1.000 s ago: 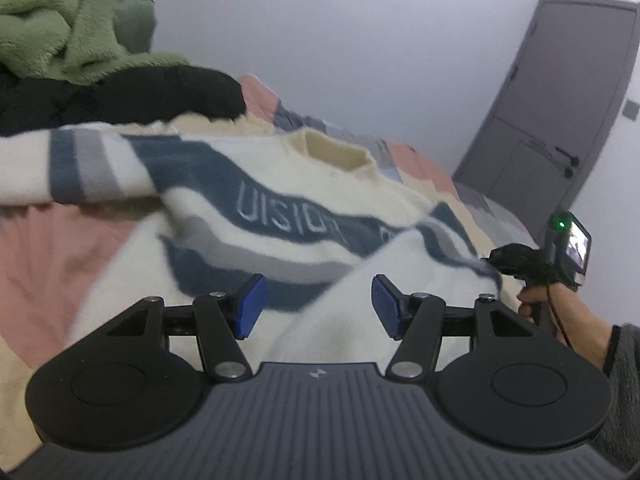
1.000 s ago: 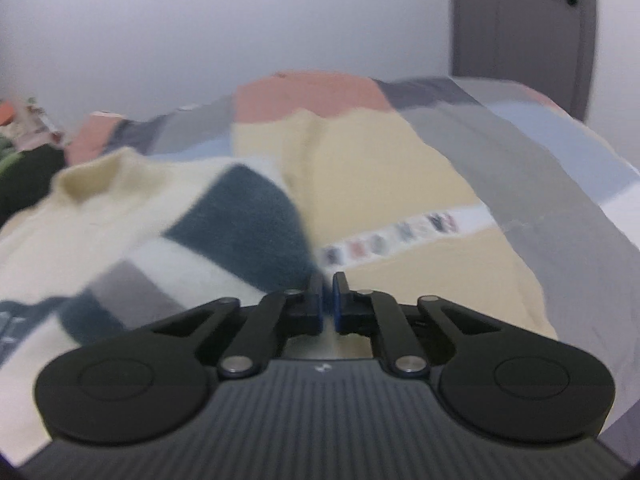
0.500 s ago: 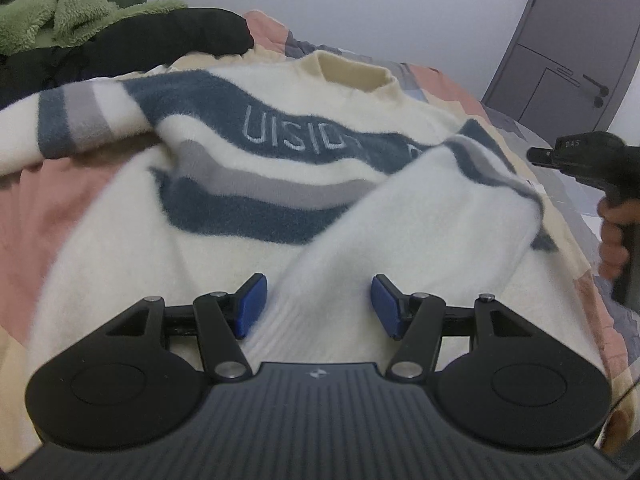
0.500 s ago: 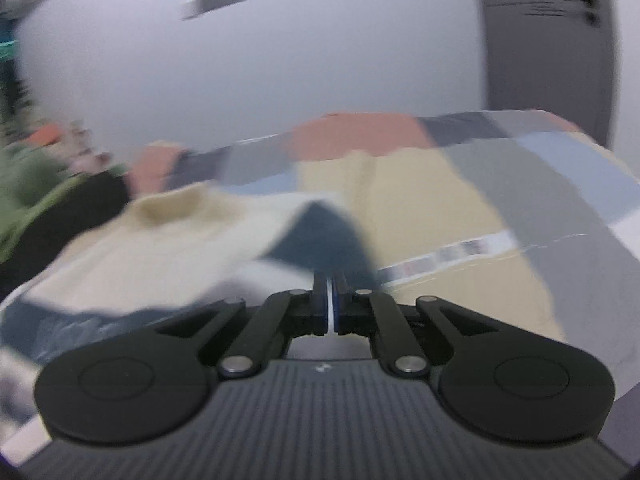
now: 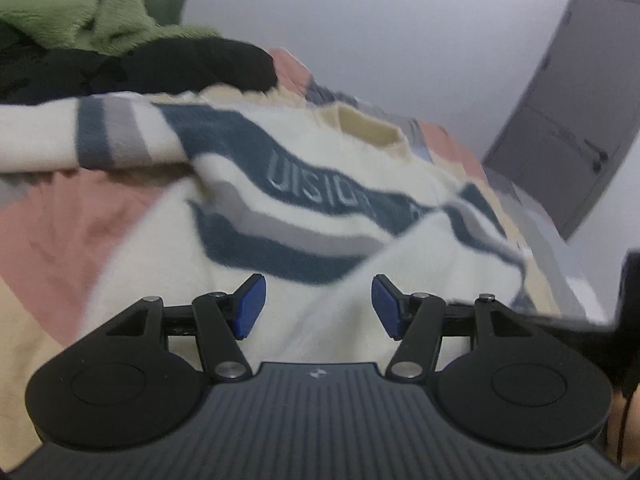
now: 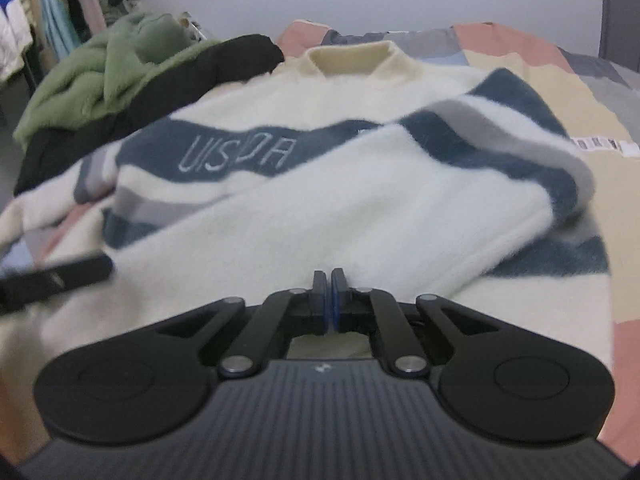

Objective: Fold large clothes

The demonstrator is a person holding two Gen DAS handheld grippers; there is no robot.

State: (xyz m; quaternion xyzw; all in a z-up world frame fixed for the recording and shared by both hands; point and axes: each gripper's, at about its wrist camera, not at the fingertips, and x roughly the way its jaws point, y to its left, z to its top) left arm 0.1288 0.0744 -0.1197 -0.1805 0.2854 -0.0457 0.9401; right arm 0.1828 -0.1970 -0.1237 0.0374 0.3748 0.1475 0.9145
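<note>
Looking down both tools, we have the sweater (image 6: pixel 320 184) spread chest-up on the patchwork bed (image 6: pixel 560 92), collar toward the far wall, which is where a big garment needs to lie before its sides come in. One sleeve is already laid slantwise across the chest, covering the end of the stitched lettering, while the other sleeve (image 5: pixel 60 140) stretches out flat toward the pile of green and black clothes (image 6: pixel 120 64) beside it; we judge that this outstretched sleeve is the next part to bring over. Our left tongs (image 5: pixel 318 306) hover released above the lower body of the sweater, blue pads well apart with nothing between them, placed as if ready to take hold of cloth. Our right tongs (image 6: pixel 329 300) are clenched tight on themselves near the hem with no cloth visibly caught between the pads, so we read them as holding nothing. Compared with a second ago, the right view has swung from the bare bedspread and the door round onto the whole sweater, and the left tool's tip (image 6: pixel 56 276) now shows at its left edge. The left view sits almost as it did then, its tongs just as wide.
</note>
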